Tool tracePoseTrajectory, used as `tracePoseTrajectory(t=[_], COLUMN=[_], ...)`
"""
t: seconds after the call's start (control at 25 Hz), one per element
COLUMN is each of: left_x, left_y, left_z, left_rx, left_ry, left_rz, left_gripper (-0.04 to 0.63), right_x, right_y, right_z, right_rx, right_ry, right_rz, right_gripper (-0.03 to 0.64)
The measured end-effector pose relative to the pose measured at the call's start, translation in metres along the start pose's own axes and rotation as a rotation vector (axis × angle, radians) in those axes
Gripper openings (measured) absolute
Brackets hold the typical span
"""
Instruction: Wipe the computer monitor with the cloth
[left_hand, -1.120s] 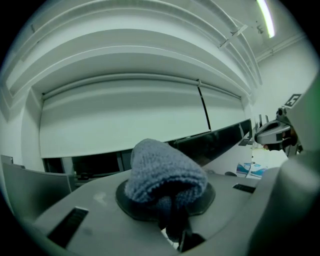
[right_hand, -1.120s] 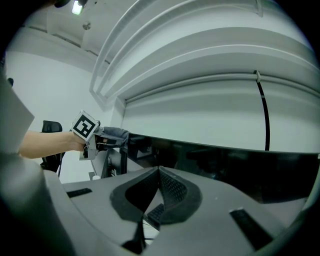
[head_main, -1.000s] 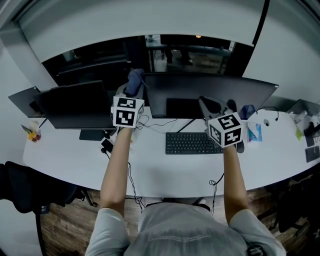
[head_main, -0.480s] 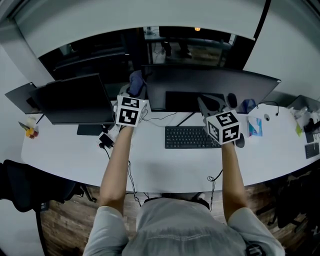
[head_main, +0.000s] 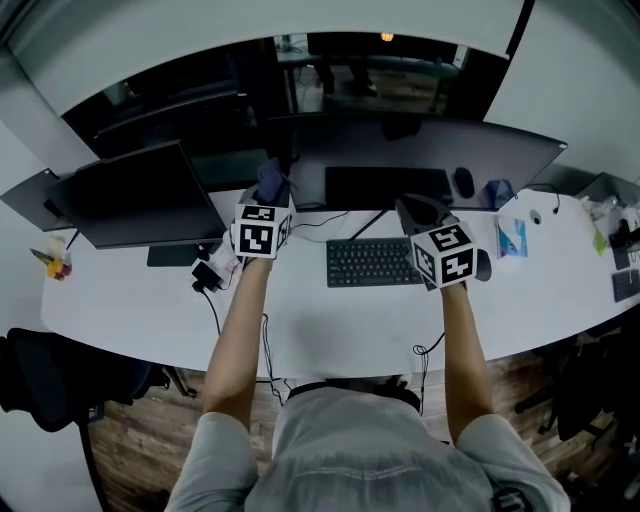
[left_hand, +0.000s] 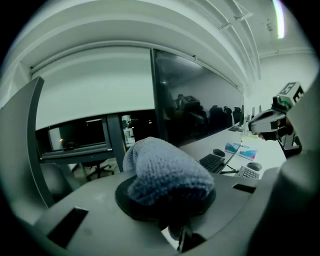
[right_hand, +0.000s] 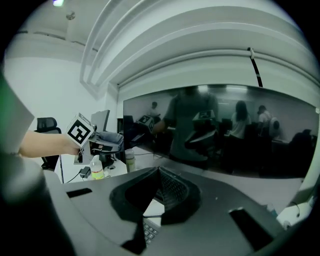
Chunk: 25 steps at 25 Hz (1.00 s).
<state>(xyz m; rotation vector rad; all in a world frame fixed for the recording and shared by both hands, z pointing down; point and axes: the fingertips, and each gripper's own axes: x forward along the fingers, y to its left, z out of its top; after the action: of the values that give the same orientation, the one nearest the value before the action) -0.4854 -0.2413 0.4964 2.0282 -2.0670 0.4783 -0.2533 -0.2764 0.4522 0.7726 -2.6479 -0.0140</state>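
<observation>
Cloth up by the monitor's left edge.
Our left gripper (head_main: 268, 198) clamped the blue cloth (left_hand: 165, 172) near the left end of the wide monitor (head_main: 420, 150); we could not tell whether they touched. Our right gripper (right_hand: 158, 172) hung empty above the keyboard (head_main: 372, 262), its jaws closed tip to tip.

Both bare forearms reach straight ahead across the near edge of the table (head_main: 330, 335), roughly parallel and well apart. The left forearm (head_main: 236, 330) ends in the left gripper (head_main: 268, 196), marker cube facing up and jaws pointing away from the body. They are clamped on a bunched blue cloth (head_main: 269, 177) that bulges above the pads. The right forearm (head_main: 462, 340) carries the right gripper (head_main: 419, 212) at about the same reach – its jaw tips meet with nothing between them.
</observation>
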Motion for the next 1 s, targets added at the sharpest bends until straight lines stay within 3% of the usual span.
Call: tracePoseTrajectory(t=[0.8, 1.0], left_x=[0.062, 0.07], left_y=[-0.032, -0.037], left_z=[-0.136, -0.149], left_rx=[-0.184, -0.259], left_ry=[0.216, 0.219], left_rz=[-0.084, -0.101], left_gripper=[0.054, 0.054], right_x=[0.019, 0.019], right_y=[-0.004, -0.009], right_z=[-0.077, -0.093], right_rx=[0.058, 0.075], right_ry=[0.137, 0.161], right_rz=[-0.014, -0.027], right_gripper=[0.002, 0.002])
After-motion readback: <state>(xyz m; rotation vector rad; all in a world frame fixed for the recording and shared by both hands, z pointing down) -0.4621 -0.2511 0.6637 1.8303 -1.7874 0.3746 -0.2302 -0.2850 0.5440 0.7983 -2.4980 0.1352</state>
